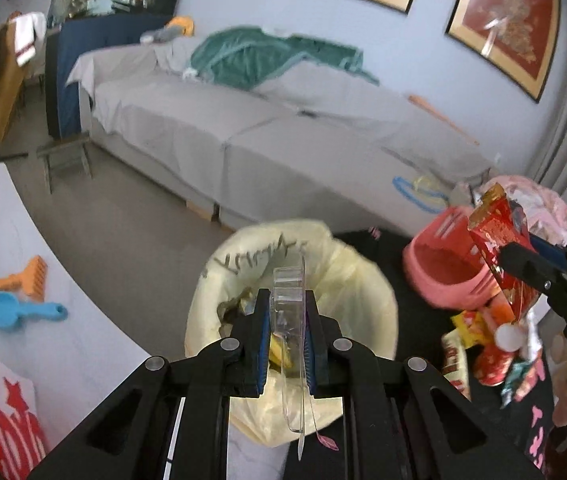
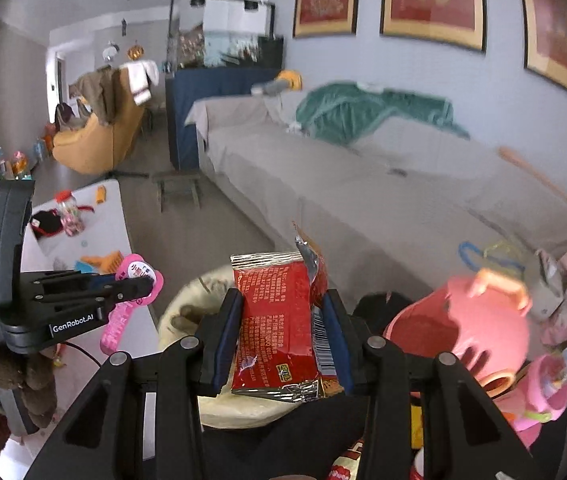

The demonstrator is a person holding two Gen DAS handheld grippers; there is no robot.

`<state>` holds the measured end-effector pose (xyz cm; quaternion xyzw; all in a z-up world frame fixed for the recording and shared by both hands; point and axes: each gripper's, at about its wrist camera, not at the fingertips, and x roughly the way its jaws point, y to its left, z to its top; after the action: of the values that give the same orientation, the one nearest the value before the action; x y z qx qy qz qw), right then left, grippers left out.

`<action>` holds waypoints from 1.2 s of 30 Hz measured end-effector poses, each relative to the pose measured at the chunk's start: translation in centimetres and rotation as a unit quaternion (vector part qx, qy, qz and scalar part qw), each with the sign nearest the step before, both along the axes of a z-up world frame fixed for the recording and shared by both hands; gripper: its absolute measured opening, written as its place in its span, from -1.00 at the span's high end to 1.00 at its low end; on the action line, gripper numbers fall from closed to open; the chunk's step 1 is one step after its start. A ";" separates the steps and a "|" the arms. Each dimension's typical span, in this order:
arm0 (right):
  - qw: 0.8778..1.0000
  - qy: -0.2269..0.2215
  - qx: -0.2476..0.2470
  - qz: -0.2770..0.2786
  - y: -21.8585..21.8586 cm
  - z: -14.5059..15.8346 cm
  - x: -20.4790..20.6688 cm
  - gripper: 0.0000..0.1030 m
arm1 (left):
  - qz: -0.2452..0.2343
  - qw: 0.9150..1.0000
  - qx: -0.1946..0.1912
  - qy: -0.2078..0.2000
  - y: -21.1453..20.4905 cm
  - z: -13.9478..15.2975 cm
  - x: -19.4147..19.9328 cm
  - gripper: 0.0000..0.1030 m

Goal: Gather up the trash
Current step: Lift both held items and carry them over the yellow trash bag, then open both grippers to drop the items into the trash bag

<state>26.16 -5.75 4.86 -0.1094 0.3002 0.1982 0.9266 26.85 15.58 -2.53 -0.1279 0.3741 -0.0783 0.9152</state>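
Your left tool (image 1: 287, 334) is clenched on a clear plastic pack (image 1: 289, 300), held on edge above the lined bin (image 1: 363, 280). Your right tool (image 2: 283, 332) grips a red wrapper (image 2: 275, 320) across its width, also near the bin's rim.

Both pieces should be very light. The pack looks thin, stiff and springy: it may flex or crack under hard pressure, and its smooth faces could slip, so the grip across its flat walls suits it. The wrapper is soft, crinkly foil that folds under the pads; pinching it mid-body as you do keeps it from sliding out.

More wrappers (image 1: 479, 344) lie beside the pink basket (image 1: 439, 276); take those by a flat edge.
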 end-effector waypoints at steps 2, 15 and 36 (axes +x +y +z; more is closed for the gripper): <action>1.000 0.017 -0.001 -0.003 -0.2 -1.2 1.4 0.25 | -0.008 1.000 0.002 0.020 -0.6 -1.7 1.2 0.72; 0.997 0.077 -0.009 -0.020 -0.9 -6.6 6.6 0.25 | -0.032 0.997 -0.005 0.065 -2.2 -6.2 5.5 0.71; 0.989 0.146 0.000 0.027 6.2 -10.9 10.4 0.24 | 0.079 0.992 -0.096 -0.027 7.5 -3.5 3.2 -0.13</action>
<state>36.54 0.40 -6.01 -0.0872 0.4291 0.2374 0.8671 30.04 23.10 -6.05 -0.2425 0.3283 -0.0448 0.9118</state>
